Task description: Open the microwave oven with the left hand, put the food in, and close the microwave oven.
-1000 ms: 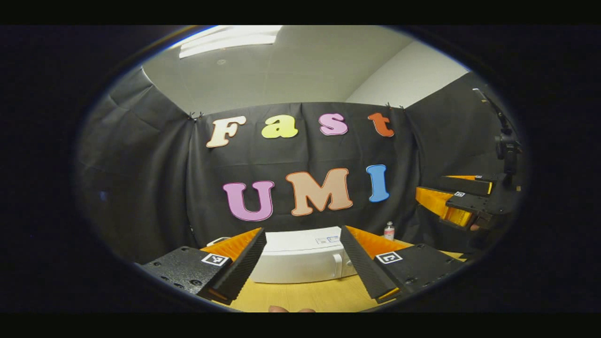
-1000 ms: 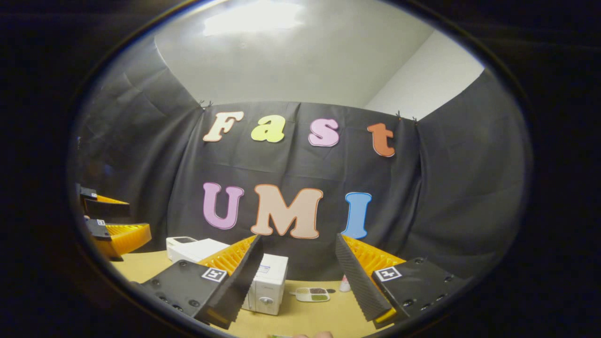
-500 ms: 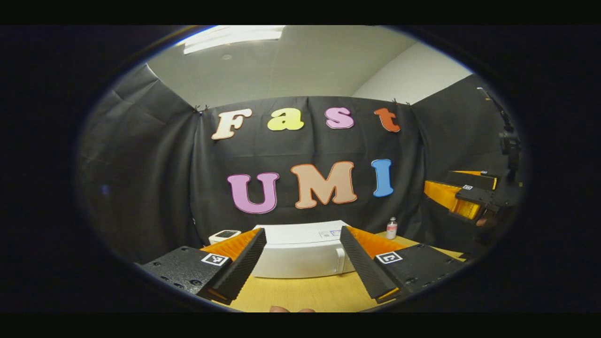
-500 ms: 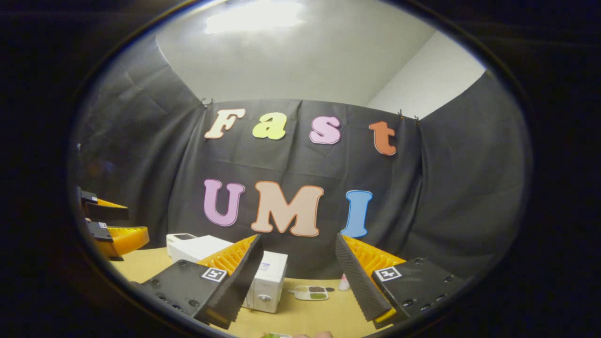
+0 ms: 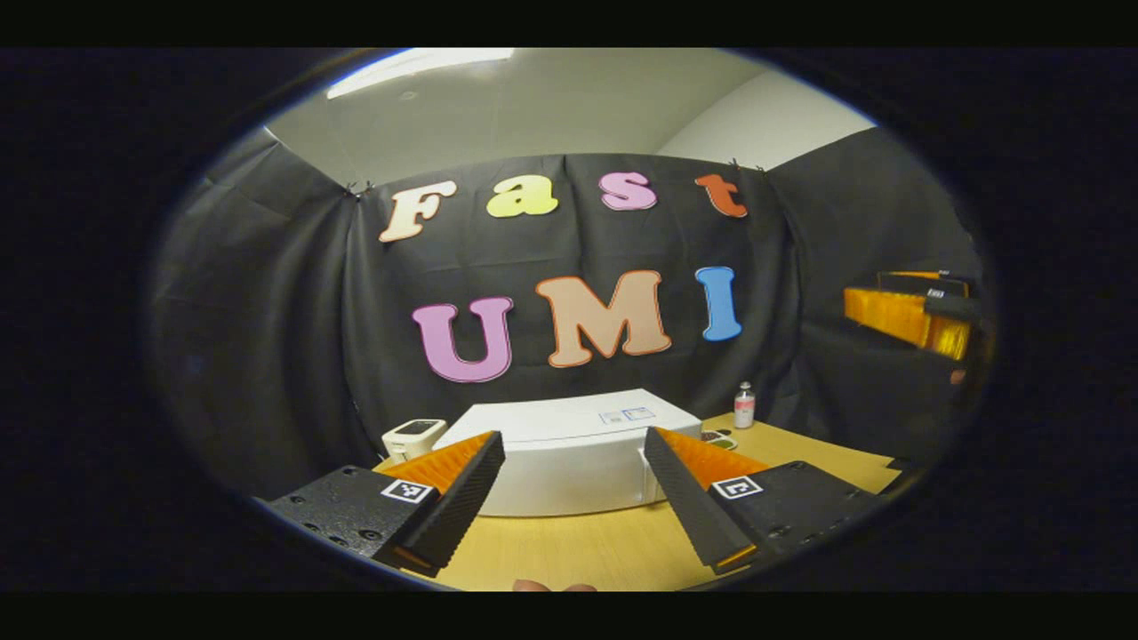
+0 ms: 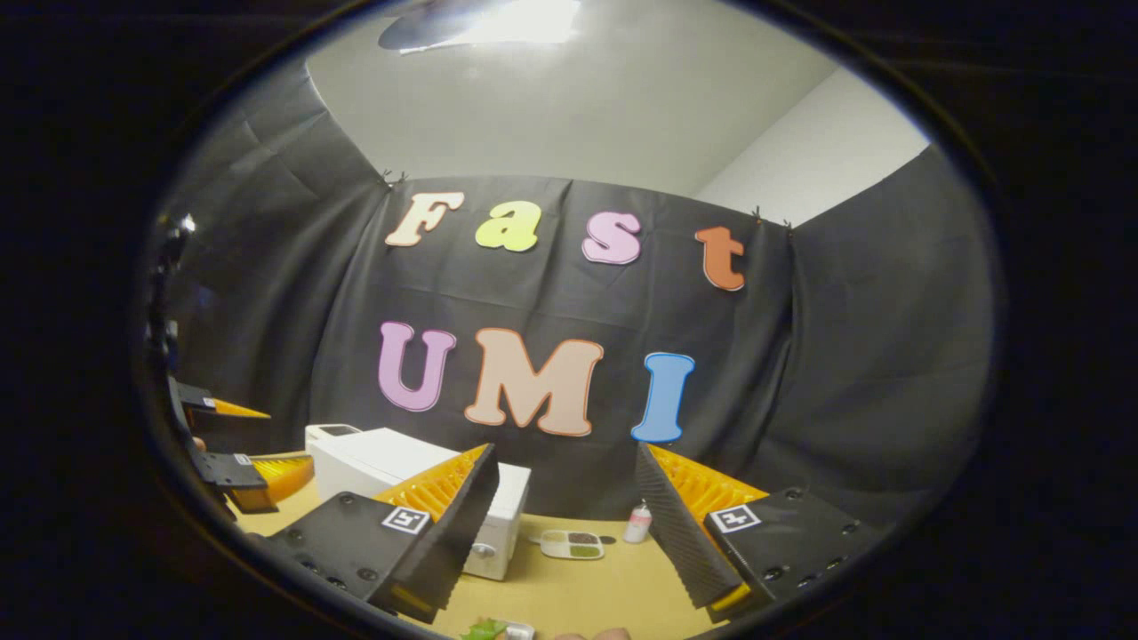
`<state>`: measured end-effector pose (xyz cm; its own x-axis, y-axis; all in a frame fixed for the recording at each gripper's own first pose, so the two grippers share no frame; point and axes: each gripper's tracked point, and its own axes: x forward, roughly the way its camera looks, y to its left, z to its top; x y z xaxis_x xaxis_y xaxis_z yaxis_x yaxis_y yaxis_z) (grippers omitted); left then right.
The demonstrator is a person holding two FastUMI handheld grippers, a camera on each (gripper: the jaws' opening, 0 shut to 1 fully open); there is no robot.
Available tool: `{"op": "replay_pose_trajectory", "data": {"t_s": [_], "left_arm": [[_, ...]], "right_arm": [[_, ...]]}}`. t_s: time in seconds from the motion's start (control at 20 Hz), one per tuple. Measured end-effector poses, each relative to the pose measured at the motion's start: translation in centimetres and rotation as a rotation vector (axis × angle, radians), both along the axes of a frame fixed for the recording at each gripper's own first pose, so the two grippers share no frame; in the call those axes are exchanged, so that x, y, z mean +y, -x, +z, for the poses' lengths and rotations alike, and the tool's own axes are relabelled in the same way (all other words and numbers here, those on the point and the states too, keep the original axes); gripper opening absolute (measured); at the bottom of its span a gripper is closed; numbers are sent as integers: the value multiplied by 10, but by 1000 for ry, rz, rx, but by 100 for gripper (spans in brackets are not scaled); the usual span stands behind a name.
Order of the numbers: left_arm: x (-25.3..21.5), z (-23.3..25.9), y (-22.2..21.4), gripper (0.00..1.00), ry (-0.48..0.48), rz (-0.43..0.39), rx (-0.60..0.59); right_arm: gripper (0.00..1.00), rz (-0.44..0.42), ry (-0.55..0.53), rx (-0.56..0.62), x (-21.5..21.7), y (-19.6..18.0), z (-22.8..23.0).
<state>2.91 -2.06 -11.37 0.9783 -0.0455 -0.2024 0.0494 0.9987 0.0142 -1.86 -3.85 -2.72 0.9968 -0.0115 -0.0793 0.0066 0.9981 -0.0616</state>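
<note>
The white microwave (image 5: 569,453) stands shut on the wooden table, its door handle (image 5: 642,476) on the right side of the front. My left gripper (image 5: 573,437) is held open a short way in front of it, nothing between its fingers. A divided food tray (image 6: 573,544) lies on the table to the right of the microwave (image 6: 391,458). My right gripper (image 6: 565,449) hangs open and empty above the table, well short of the tray. In the left gripper view the right gripper (image 5: 916,302) is up at the far right; in the right gripper view the left gripper (image 6: 267,440) is at the left edge.
A small bottle (image 6: 637,523) stands just right of the food tray, near the cloth wall. A small white device (image 5: 413,436) sits left of the microwave. Something green (image 6: 484,629) lies at the near table edge. Bare tabletop (image 5: 578,551) lies before the microwave.
Both gripper views have tipped downward, so the microwave's top and more of the table show. The right gripper sits higher and farther right in the left gripper view. The green item has come into sight.
</note>
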Motion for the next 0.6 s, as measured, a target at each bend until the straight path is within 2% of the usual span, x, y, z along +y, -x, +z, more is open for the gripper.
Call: {"op": "replay_pose_trajectory", "data": {"t_s": [0.2,0.35,0.5,0.6], "left_arm": [[-20,-69,-31,100,46,-31,103],[-39,-112,-52,99,6,-75,165],[-65,-153,-73,98,17,-123,216],[-76,-180,-85,98,3,-120,260]], "right_arm": [[96,-42,43,8,-20,7,5],[96,-78,121,6,-38,15,8],[96,-108,177,39,-56,25,3],[96,-127,198,57,-66,30,0]]}}
